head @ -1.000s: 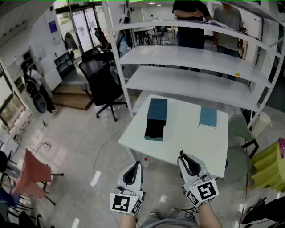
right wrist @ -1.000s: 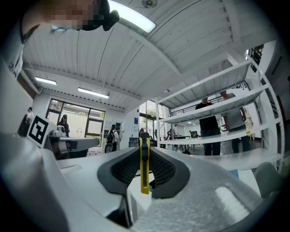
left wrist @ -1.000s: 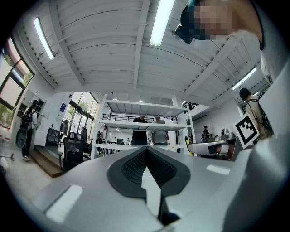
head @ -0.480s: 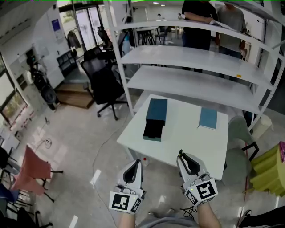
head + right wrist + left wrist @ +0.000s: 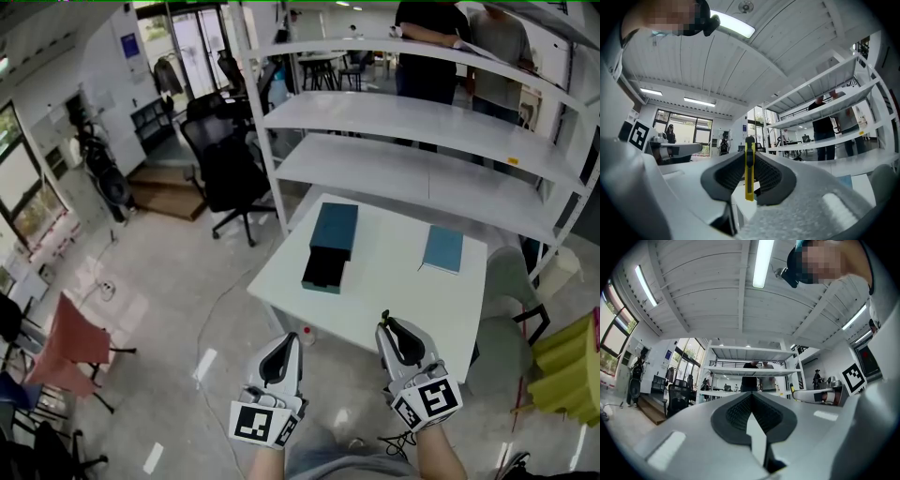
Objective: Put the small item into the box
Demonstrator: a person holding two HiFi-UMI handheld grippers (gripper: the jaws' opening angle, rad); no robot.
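A teal box [image 5: 328, 246] lies on the white table [image 5: 394, 295], its dark inner tray pulled out toward me. A flat teal piece [image 5: 442, 249] lies to its right. My right gripper [image 5: 384, 325] hovers short of the table's near edge, shut on a slim yellow utility knife [image 5: 749, 174] that stands upright between the pads. To its left, over the floor, my left gripper [image 5: 291, 339] is shut with nothing in it. In the left gripper view the jaws of the left gripper [image 5: 751, 398] meet with no gap.
A white shelf rack [image 5: 422, 122] stands behind the table, with two people behind it. A black office chair [image 5: 225, 178] is at the left, a grey chair [image 5: 511, 281] at the table's right, a red folding chair [image 5: 70, 342] on the floor at left.
The view has shifted a little, so the table sits slightly lower and to the right. Both grippers hold their pose, and the right one still has the knife.
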